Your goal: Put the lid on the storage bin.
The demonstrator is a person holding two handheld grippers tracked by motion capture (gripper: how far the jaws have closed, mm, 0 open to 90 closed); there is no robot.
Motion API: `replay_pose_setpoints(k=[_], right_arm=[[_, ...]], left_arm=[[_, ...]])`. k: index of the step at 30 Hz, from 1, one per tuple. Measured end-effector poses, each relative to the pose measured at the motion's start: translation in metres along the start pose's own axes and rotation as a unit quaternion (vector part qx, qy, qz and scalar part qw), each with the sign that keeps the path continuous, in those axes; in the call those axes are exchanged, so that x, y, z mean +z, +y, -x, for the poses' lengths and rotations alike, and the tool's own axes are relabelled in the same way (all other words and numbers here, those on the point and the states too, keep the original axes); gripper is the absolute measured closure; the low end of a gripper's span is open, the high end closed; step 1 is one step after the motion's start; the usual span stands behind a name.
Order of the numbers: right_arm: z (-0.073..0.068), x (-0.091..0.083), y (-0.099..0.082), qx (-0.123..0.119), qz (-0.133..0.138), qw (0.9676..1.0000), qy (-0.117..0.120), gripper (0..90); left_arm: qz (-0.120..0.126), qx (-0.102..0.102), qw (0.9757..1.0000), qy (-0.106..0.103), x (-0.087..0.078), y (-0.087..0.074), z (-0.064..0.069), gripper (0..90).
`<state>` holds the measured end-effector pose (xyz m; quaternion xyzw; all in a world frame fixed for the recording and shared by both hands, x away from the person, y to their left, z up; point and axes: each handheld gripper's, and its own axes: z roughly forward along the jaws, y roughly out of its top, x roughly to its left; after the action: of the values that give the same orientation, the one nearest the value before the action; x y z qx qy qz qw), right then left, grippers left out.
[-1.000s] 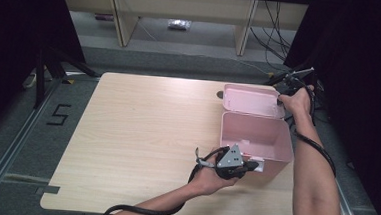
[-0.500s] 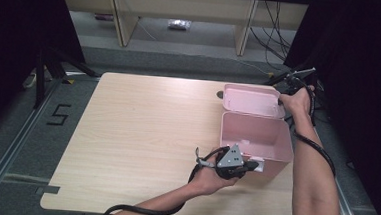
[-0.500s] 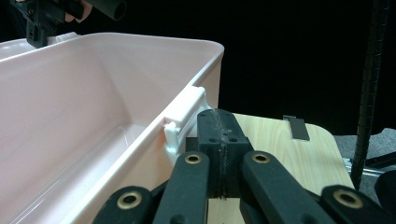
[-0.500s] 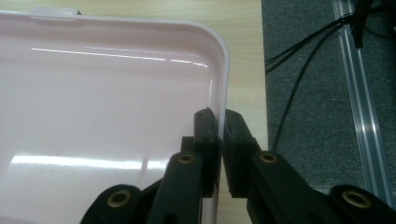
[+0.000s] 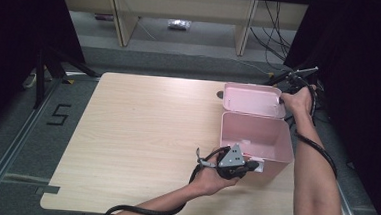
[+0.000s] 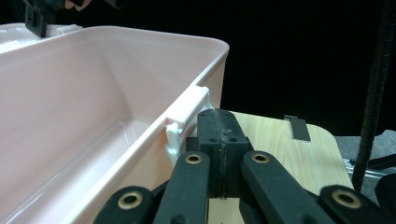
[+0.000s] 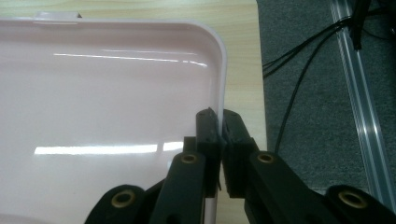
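Observation:
A pink plastic box [image 5: 257,136] stands open at the table's right side, its lid [image 5: 254,100] tipped back behind it. My left gripper [image 5: 255,166] is at the box's front wall. In the left gripper view it [image 6: 219,126] is shut with nothing between its jaws, right beside the white latch [image 6: 184,116]. My right gripper [image 5: 282,98] is at the lid's far right edge. In the right gripper view it [image 7: 219,123] has just been closing, and the pink lid's [image 7: 116,93] rim runs between the pads, which pinch it.
The wooden table [image 5: 142,129] stretches bare to the left of the box, with a small round hole [image 5: 220,95] near the lid. Cables [image 7: 299,70] and a metal rail [image 7: 359,93] lie on the grey floor to the right. Shelving stands behind the table.

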<state>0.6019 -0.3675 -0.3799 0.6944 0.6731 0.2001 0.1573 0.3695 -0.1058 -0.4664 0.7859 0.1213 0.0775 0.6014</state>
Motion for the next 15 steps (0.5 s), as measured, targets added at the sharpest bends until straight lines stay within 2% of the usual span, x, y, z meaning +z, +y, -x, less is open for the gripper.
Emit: replay_pose_setpoints(k=[2,4,5,7,10,11,12,15], right_arm=[[0.0001,-0.0021,0.0001,0.006,-0.001,1.0,0.003,88.1],[-0.0016,-0.0044,0.0001,0.025,-0.008,0.9996,0.006,88.3],[0.0004,-0.0045,0.0001,0.012,-0.003,0.9999,0.006,88.3],[0.0015,-0.0053,-0.0003,0.006,0.005,1.0,0.003,88.3],[0.0022,-0.0064,-0.0005,0.008,0.002,1.0,0.002,88.3],[0.0006,-0.007,-0.0008,0.022,-0.003,0.9997,0.006,88.3],[0.0023,-0.0067,-0.0007,0.008,0.003,1.0,0.003,88.4],[0.0019,-0.0095,-0.0006,0.009,0.002,0.9999,0.005,88.4]], left_arm=[[-0.003,-0.001,1.0,-0.001,0.0,0.0002,0.0002,89.9],[-0.003,-0.004,1.0,-0.002,0.0006,0.0002,0.0003,90.0],[-0.004,-0.005,1.0,-0.002,0.0005,0.0004,0.0003,90.0],[-0.005,-0.006,1.0,-0.002,0.0004,0.0006,0.0004,90.0],[-0.005,-0.009,0.9999,-0.002,0.0007,0.0008,0.0004,90.0],[-0.005,-0.009,0.9999,-0.001,0.0008,0.0008,0.0005,90.0],[-0.006,-0.011,0.9999,-0.002,0.0011,0.0009,0.0008,90.0],[-0.006,-0.01,0.9999,-0.001,0.0016,0.0008,0.0012,90.0]])
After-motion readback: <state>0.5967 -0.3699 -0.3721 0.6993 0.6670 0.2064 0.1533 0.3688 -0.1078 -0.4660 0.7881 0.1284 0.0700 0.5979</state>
